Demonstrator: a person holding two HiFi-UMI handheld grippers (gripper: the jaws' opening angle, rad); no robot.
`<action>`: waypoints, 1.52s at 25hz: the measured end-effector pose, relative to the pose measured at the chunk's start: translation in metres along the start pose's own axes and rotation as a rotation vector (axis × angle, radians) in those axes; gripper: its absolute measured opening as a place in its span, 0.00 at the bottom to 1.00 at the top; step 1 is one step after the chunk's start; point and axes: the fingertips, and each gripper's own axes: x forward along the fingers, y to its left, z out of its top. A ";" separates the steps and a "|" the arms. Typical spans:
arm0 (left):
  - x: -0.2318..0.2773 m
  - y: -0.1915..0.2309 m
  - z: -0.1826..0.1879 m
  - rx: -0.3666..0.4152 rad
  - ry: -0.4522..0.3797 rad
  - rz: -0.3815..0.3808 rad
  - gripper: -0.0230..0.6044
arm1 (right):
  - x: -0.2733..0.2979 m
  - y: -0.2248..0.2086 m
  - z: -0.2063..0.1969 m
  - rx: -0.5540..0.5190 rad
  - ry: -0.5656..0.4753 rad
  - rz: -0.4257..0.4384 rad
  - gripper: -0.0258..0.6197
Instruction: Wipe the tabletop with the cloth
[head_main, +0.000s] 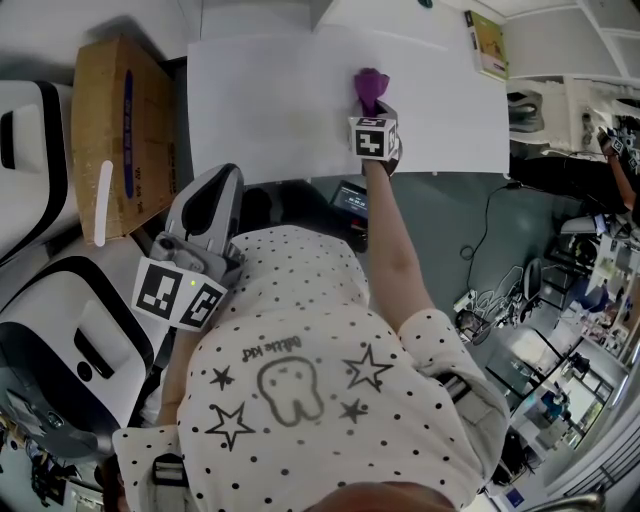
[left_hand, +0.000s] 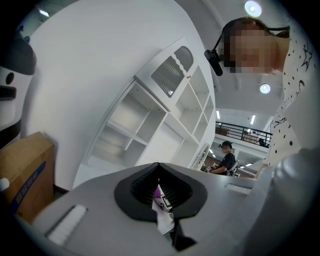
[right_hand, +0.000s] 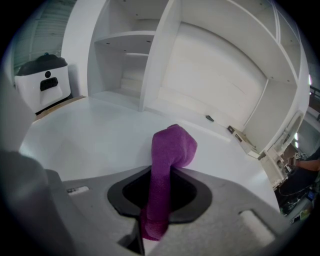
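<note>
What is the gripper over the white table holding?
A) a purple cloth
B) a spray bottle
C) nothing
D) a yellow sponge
A: the right gripper is closed on a purple cloth, which pokes out ahead of it above the white table.

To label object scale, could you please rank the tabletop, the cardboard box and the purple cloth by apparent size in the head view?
1. tabletop, largest by far.
2. cardboard box, clearly smaller than the tabletop.
3. purple cloth, clearly the smallest.
</note>
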 end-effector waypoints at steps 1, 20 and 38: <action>0.001 0.000 0.000 0.000 0.001 -0.001 0.02 | 0.000 0.000 0.001 0.001 -0.001 0.001 0.14; 0.005 0.004 0.000 -0.010 0.010 -0.009 0.02 | -0.001 0.008 0.002 -0.003 0.002 0.001 0.14; 0.007 0.009 0.002 -0.012 0.016 -0.030 0.02 | -0.002 0.027 0.010 -0.005 -0.001 0.024 0.15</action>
